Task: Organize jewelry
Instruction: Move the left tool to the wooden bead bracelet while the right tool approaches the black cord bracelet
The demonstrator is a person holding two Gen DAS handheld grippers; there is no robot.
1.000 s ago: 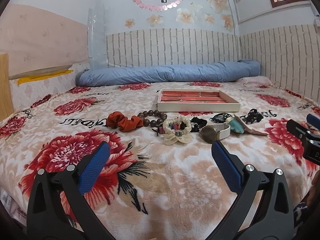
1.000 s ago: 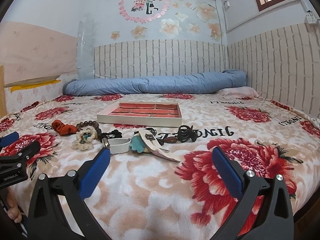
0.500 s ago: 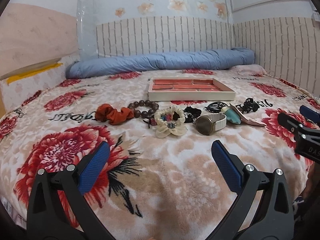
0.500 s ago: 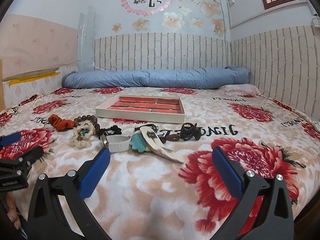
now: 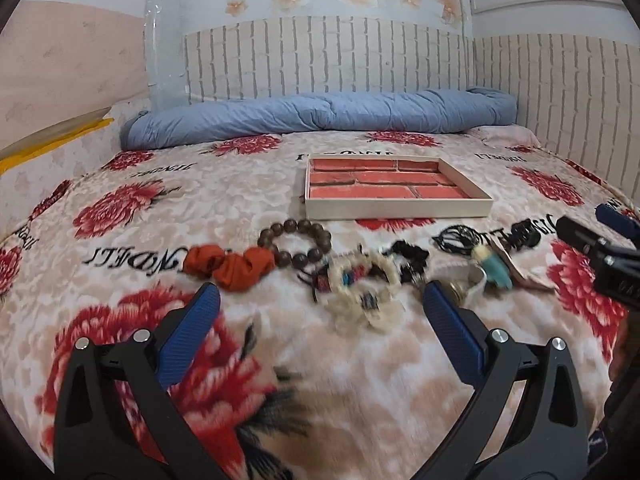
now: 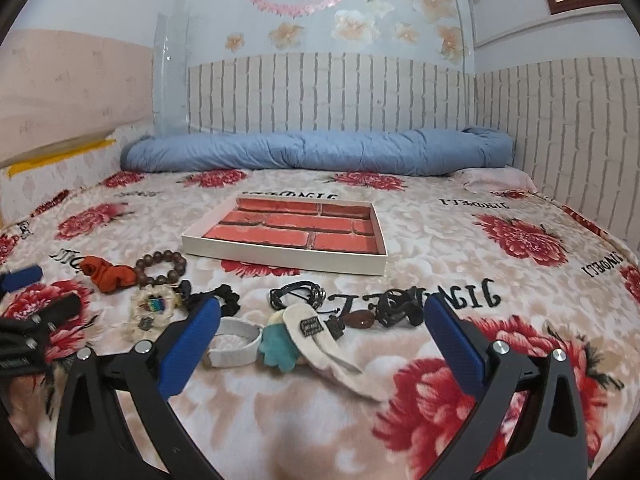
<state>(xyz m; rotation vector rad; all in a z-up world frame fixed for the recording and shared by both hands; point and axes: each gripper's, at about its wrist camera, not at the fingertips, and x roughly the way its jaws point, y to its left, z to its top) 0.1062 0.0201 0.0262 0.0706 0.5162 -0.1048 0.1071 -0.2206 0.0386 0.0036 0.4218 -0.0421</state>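
A shallow tray (image 5: 396,210) with a red brick-pattern bottom lies on the floral blanket; it also shows in the right wrist view (image 6: 280,255). In front of it lies a row of accessories: an orange scrunchie (image 5: 230,265), a brown bead bracelet (image 5: 298,242), a cream flower hair tie (image 5: 364,294), a white-strap watch (image 6: 234,342), a teal clip (image 6: 278,346), a black cord bracelet (image 6: 298,293). My left gripper (image 5: 320,300) is open just short of the flower hair tie. My right gripper (image 6: 322,312) is open over the watch and teal clip.
A rolled blue quilt (image 5: 320,118) lies along the far brick-pattern wall. A cream fabric strip (image 6: 328,346) and black hair ties (image 6: 398,308) lie among the accessories. The right gripper's body (image 5: 600,252) shows at the right edge of the left wrist view.
Both grippers have moved forward and tilted down toward the row of accessories, which now sit larger and closer. Both stayed open.
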